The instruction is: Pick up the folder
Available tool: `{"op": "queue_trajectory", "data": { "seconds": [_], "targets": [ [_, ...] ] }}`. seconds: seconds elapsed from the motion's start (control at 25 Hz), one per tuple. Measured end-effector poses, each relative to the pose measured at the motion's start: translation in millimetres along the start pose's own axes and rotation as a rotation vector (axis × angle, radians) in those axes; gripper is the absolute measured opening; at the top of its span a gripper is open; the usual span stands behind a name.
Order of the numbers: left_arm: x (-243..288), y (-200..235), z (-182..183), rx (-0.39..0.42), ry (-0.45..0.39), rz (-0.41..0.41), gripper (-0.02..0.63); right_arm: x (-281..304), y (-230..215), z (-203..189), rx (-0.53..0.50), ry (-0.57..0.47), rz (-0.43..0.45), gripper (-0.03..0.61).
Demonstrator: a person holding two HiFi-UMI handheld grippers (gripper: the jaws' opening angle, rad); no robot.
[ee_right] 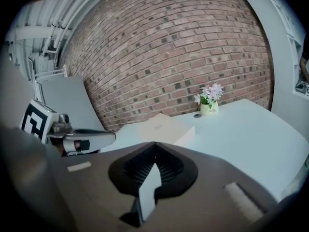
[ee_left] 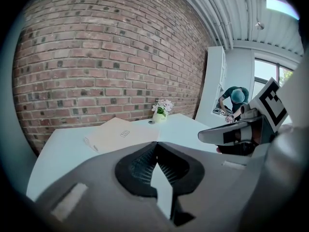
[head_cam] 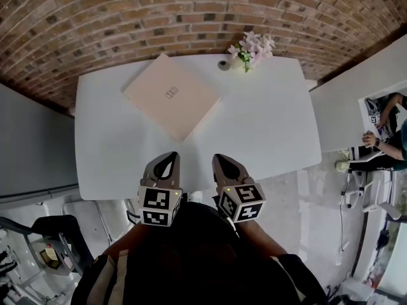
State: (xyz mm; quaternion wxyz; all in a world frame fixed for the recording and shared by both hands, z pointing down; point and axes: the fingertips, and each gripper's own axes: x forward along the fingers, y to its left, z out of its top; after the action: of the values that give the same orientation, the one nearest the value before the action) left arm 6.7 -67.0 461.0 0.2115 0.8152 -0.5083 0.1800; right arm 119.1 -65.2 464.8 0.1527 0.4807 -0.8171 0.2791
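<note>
A pale pink folder (head_cam: 172,95) lies flat and turned at an angle on the far left part of the white table (head_cam: 267,138); it also shows in the left gripper view as the folder (ee_left: 120,135) and in the right gripper view as the folder (ee_right: 164,128). My left gripper (head_cam: 169,155) and right gripper (head_cam: 220,159) hover side by side over the table's near edge, well short of the folder. Both are shut with nothing between the jaws.
A small vase of pink flowers (head_cam: 251,48) stands at the table's far edge, with a little dark round object (head_cam: 223,64) beside it. A brick wall (head_cam: 127,18) runs behind the table. A person (head_cam: 388,135) sits at a desk to the right.
</note>
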Motion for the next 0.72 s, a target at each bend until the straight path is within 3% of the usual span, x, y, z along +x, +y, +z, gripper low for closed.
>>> {"op": "queue_trajectory", "data": {
  "seconds": [0.32,0.48,0.72],
  "targets": [
    [21.0,35.6,14.6,-0.024,-0.009,-0.041,0.001,34.4,2.2,26.5,-0.027,0.019,-0.053,0.002],
    [23.2,50.6,12.8,-0.032,-0.007,-0.027,0.002,46.3,2.6,29.4,-0.034,0.031,-0.058,0.002],
    [27.7,68.7,13.3,-0.11,0.002,0.021,0.002,68.6,1.1,41.0,-0.074,0.052,-0.027,0.002]
  ]
}}
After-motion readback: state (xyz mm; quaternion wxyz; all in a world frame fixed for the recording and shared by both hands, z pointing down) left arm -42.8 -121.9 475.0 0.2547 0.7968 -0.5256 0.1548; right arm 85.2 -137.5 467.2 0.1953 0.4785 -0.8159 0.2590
